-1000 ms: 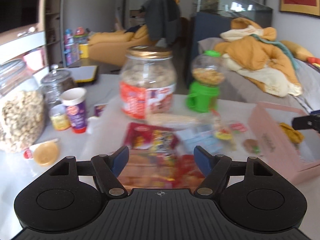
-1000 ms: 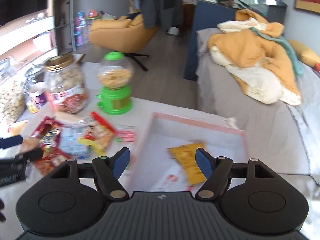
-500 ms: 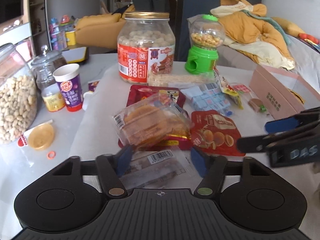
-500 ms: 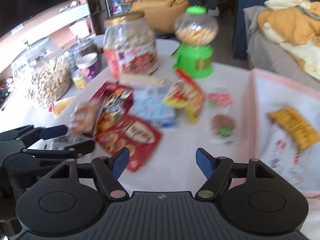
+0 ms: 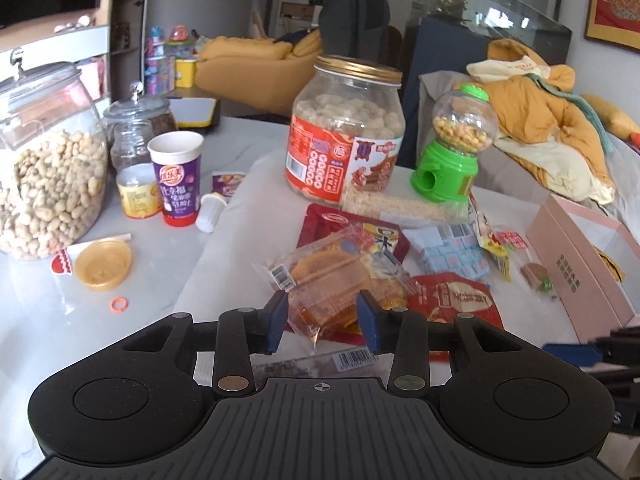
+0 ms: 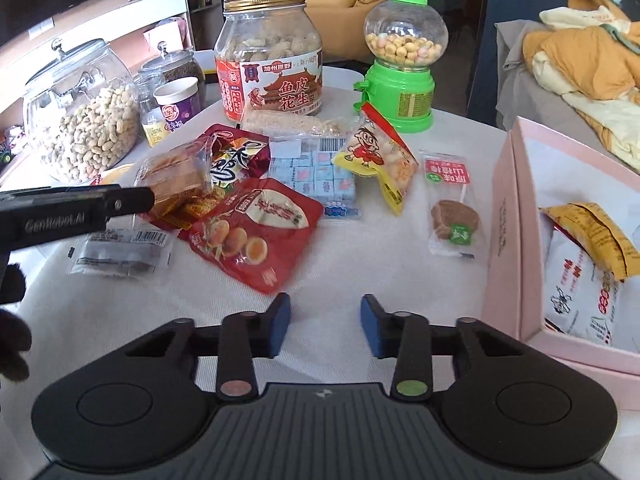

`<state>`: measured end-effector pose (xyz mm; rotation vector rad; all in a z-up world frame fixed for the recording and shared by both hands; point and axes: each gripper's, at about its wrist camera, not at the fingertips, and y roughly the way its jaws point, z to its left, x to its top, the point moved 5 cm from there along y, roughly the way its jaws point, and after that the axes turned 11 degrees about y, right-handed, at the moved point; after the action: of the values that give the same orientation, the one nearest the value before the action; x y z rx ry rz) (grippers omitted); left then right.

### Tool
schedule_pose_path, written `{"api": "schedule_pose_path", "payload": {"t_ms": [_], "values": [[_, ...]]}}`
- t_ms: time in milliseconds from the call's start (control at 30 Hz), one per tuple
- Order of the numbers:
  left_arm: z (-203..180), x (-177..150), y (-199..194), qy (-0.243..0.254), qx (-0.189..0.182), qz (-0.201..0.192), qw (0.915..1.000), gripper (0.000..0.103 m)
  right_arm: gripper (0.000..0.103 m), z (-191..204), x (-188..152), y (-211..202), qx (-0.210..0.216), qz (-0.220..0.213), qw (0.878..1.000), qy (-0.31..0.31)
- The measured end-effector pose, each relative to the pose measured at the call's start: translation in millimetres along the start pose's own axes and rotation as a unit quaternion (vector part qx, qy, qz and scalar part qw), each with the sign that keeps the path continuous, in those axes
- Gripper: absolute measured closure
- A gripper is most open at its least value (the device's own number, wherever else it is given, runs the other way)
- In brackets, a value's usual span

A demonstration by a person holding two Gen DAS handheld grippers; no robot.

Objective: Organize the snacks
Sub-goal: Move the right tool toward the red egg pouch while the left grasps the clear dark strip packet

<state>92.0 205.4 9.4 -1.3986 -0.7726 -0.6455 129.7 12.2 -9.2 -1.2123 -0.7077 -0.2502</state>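
Step in hand: picking 1 snack. L gripper is clamped on the clear pastry packet, raised over the pile. R gripper has tongs apart, holding nothing. Next, probably: carry the packet to the pink box w/o snagging.

Over on the left, a big glass peanut jar sits beside a purple cup. A yellow lid lies flat nearby, a small orange ring just beside it. Behind, a yellow armchair and rumpled orange bedding.
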Motion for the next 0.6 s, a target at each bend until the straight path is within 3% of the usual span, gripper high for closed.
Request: {"api": "schedule_pose_path", "payload": {"t_ms": [200,367,467,533,600], "values": [[2.5,-0.6,8.0,-0.002,0.006,0.005,1.0,0.059,0.071,-4.1,-9.8,-9.9,0.019,0.004,1.0,-0.008],[6.2,-11.0,-4.9,0.041,0.004,0.021,0.9989,0.059,0.066,-8.8,-14.9,-14.4,0.04,0.007,0.999,-0.007],[15.3,-22.6,-6.5,0.055,0.003,0.04,0.9977,0.059,0.053,-7.2,-19.7,-15.4,0.049,0.002,0.999,-0.016],[18.7,-28.6,-12.7,0.045,-0.021,0.038,0.998,0.059,0.04,-4.1,-22.6,-15.4,0.054,-0.002,0.998,-0.02],[14.9,-33.9,-20.7,0.039,-0.048,0.044,0.9971,0.059,0.037,0.0,-25.9,-15.0,0.05,-0.01,0.998,-0.03]]}}
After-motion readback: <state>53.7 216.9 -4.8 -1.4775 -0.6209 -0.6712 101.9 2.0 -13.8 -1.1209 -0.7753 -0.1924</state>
